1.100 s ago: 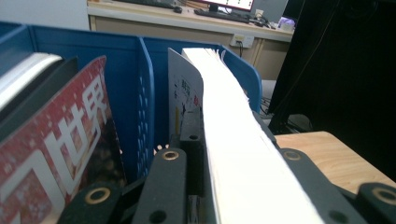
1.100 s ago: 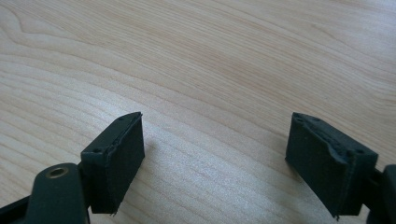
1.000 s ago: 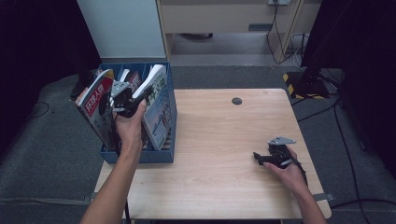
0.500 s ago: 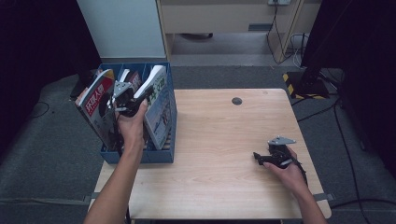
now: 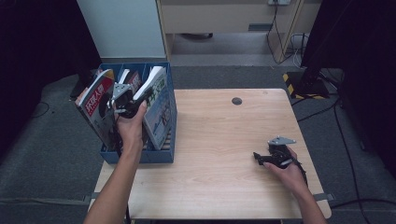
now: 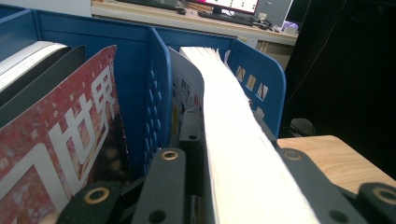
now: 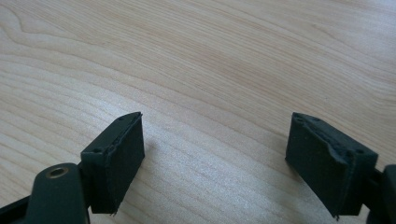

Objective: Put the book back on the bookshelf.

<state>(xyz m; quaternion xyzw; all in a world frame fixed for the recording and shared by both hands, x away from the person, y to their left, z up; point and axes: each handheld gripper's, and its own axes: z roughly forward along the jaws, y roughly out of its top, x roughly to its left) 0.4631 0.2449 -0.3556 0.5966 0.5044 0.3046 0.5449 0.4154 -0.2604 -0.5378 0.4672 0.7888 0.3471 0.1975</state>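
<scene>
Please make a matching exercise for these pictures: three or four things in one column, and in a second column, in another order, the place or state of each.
Things:
1. left tongs
2. right tongs
3. red magazine
4. round hole

Place or state:
A. open above bare wood
B. far side of table top
C. around thick white-edged book
D. leftmost in blue file box

Pairs: 1-C, 2-A, 3-D, 4-B

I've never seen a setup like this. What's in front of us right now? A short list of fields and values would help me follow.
Surface: light wooden table
Container: blue plastic file box with dividers, at the table's left edge
Contents: red-covered magazine in a left slot; thick white-edged book in the right slot
Left gripper: over the box, fingers closed on the thick white-edged book's edge
Right gripper: low over bare wood, fingers apart, holding nothing
Other: small dark round cap near the table's far edge
</scene>
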